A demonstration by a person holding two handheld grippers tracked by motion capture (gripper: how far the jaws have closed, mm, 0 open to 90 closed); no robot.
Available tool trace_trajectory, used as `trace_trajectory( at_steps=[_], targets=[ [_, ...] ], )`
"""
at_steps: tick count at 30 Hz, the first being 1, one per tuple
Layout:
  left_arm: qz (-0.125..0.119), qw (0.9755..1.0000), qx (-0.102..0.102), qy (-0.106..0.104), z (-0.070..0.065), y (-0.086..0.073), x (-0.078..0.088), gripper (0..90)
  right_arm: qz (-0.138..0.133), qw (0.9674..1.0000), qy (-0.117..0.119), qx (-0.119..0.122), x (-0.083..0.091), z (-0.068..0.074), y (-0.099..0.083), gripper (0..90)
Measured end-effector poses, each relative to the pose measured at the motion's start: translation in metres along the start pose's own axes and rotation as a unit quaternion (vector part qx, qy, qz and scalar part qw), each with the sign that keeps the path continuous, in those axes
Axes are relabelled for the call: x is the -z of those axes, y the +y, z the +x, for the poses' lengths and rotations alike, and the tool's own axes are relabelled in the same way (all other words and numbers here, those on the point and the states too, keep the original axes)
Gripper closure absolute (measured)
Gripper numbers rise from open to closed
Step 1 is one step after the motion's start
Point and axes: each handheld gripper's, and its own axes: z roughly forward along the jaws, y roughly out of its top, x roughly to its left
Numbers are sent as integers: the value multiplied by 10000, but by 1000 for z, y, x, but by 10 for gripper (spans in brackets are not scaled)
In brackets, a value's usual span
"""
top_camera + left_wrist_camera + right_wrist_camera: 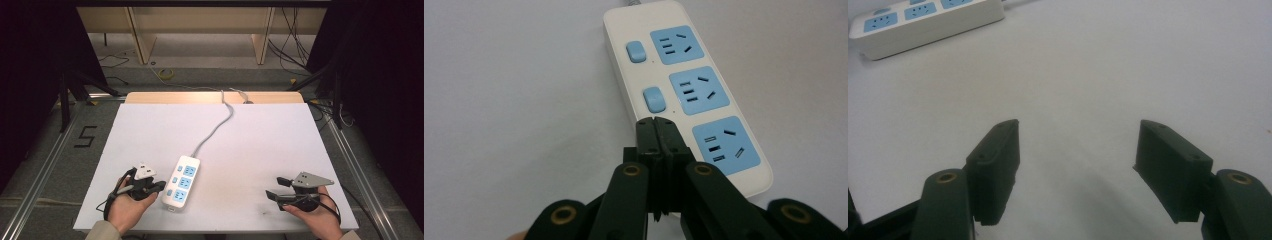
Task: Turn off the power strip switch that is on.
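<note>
1. Power strip (181,181): white, three blue sockets with three blue switches beside them, lying flat on the surface at about 7 o'clock from the surface's centre. Its cord (215,127) runs off toward 12 o'clock, leaving the socket face clear from the near side.
2. Left gripper (159,186): at 9 o'clock of the strip, just beside its near end. Jaws pressed together with nothing between them. In the left gripper view the closed tip (657,131) sits over the strip's edge where the nearest switch would lie, below the middle switch (654,99); a shut tip likely serves as a single pressing point for a small switch. Whether it touches cannot be told.
3. Right gripper (276,187): well apart at 3 o'clock of the strip, resting low near the surface's near edge. Jaws spread apart, empty, apparently parked clear of the work.
4. Surface (260,145): white sheet, otherwise bare.
</note>
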Motion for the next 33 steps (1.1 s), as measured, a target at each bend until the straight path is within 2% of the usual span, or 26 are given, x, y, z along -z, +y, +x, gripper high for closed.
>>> trace_trajectory(
  at_steps=[8, 19, 26, 33],
  targets=[
    [135, 9999, -77, -21, -6, 4, -5, 896, 13, 10000, 9, 6, 0, 0, 0, 349],
    [248, 9997, -18, -11, -11, 7, -9, 895, 7, 10000, 15, 2, 0, 0, 0, 349],
    [431, 9990, 30, 84, -13, 10, -13, 896, 12, 10000, 25, 3, -1, 0, 0, 349],
    [593, 9982, -25, 43, -16, 11, -18, 896, 5, 10000, 24, -5, -1, 0, 0, 349]
  ],
)
